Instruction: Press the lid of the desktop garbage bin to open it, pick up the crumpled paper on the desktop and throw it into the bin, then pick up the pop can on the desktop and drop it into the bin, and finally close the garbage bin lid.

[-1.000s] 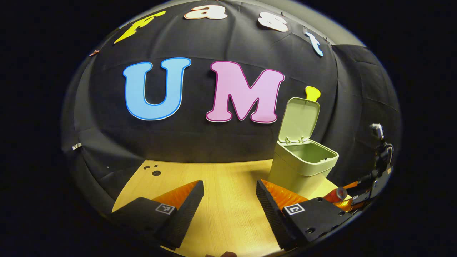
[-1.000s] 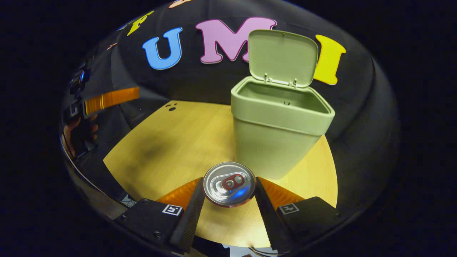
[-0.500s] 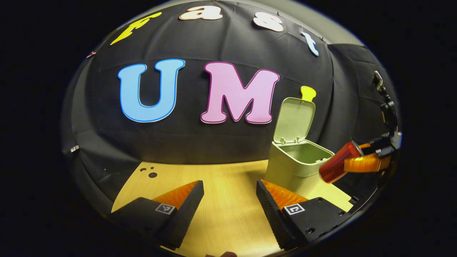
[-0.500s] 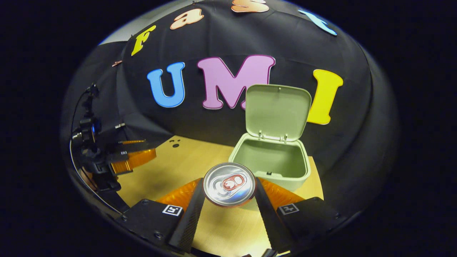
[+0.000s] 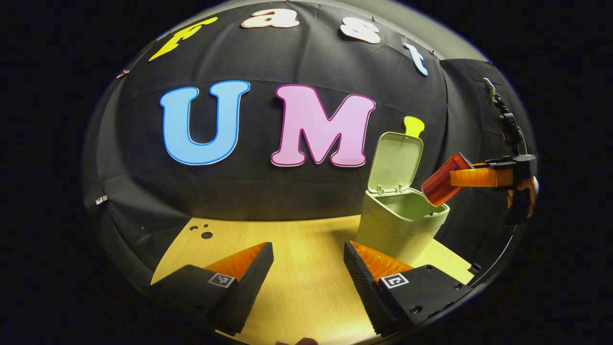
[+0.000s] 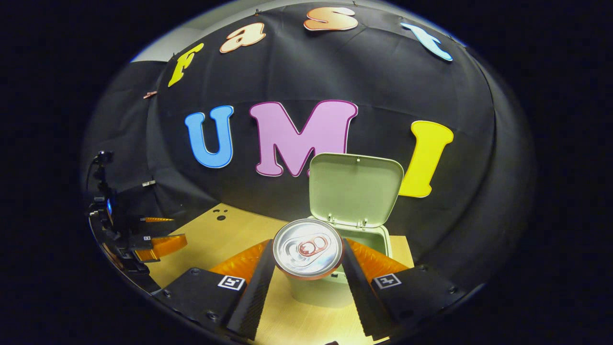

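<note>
Right tool clamps the red, silver-topped pop can, tilted above the open green bin; left tool gapes wide.

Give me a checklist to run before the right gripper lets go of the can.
1. Lid up, clear of the opening: ok.
2. Can clamped between both fingers of the right gripper: ok.
3. Can over the bin mouth: ok; in the left gripper view its lower end hangs tilted just above the rim.
4. Left gripper open, back from the bin: ok.
5. Paper already inside: cannot tell.
6. Room in the bin for the can: cannot tell.
</note>
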Motion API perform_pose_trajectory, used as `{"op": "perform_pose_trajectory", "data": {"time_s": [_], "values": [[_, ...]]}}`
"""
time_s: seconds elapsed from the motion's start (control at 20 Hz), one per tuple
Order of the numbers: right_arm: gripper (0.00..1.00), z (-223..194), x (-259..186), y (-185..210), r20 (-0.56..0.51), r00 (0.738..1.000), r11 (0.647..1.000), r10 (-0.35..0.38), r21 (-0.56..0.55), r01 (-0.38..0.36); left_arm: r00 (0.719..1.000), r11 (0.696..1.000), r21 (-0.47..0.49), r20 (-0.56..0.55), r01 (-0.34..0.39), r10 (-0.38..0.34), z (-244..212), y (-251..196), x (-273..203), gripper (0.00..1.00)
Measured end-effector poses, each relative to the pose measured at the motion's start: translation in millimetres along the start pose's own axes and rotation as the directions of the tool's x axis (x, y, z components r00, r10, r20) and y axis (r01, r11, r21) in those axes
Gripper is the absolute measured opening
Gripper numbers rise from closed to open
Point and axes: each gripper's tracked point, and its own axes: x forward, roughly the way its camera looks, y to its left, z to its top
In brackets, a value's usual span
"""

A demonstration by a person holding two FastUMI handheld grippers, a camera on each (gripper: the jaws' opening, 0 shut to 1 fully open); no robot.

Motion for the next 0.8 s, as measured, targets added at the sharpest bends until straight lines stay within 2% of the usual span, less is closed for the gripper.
{"op": "perform_pose_trajectory", "data": {"time_s": [0.35,0.8], "values": [[0.82,-11,45,-19,-0.059,0.998,0.999,-0.021,0.034,0.023,1.0,1.0,0.001,0.0,-0.007,0.007,1,2,-1,0.95],[0.82,-46,105,-28,-0.163,0.986,0.998,-0.033,0.039,0.04,1.0,1.0,-0.014,-0.012,-0.024,0.024,-5,8,0,0.95]]}}
